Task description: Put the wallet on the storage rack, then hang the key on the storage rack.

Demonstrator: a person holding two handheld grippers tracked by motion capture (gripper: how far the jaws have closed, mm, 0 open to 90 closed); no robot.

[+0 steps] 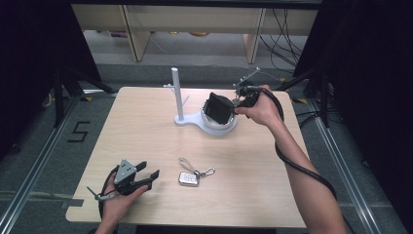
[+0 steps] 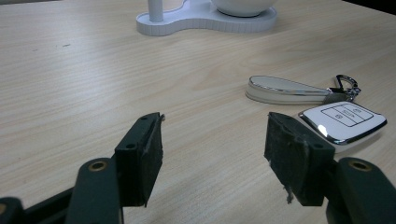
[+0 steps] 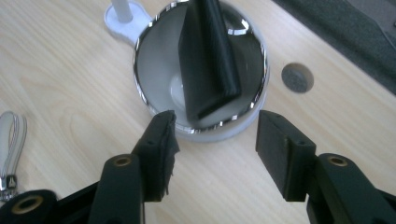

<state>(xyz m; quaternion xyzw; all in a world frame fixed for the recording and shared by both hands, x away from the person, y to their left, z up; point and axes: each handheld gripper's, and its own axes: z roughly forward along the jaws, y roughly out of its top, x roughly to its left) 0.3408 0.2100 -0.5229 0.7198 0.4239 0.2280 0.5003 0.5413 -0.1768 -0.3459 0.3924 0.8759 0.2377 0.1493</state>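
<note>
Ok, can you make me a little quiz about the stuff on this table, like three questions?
1. True or false: the black wallet leans inside the white bowl, sticking up past its shiny rim.
2. Which gripper is closer to the car key? A) the left gripper B) the right gripper
3. Fill in the gap: both grippers have their jaws ____, with nothing between them.

Key
1. True. The wallet stands tilted in the bowl, part of it above the rim.
2. A. The key and its strap lie on the table just beside the left gripper.
3. Open.
</note>
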